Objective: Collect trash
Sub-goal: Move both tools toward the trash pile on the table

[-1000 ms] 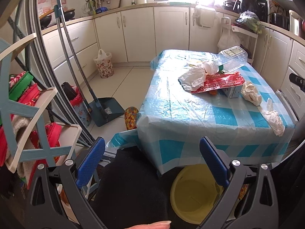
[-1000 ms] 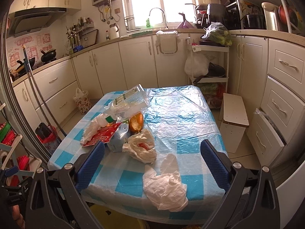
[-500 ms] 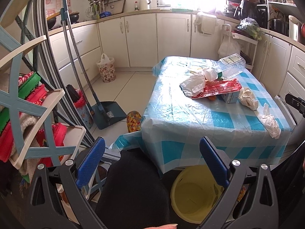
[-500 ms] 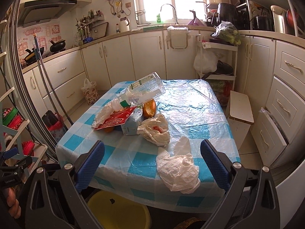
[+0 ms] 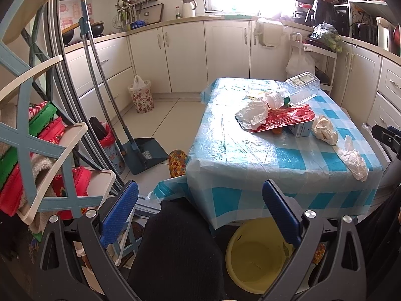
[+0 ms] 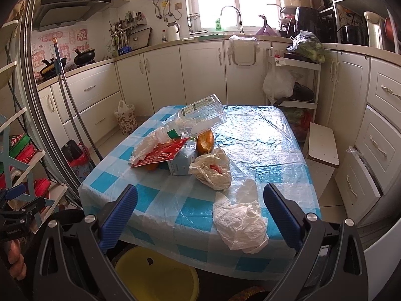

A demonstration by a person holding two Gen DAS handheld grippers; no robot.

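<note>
Under table: yellow basin (image 5: 258, 255) | left gripper (image 5: 200, 213) wide | right gripper (image 6: 200, 215) wide | dustpan (image 5: 147, 154) left view only

Home kitchen — cabinets (image 6: 200, 75), faucet (image 6: 231, 15), range hood (image 6: 72, 7)

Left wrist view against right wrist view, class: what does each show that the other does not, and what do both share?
Only the left wrist view shows the dustpan on the floor. Only the right wrist view shows the sink faucet and the white step stool. Both share the checked table, the clear plastic bottle, the red wrapper, the crumpled tissue and the yellow bucket.
</note>
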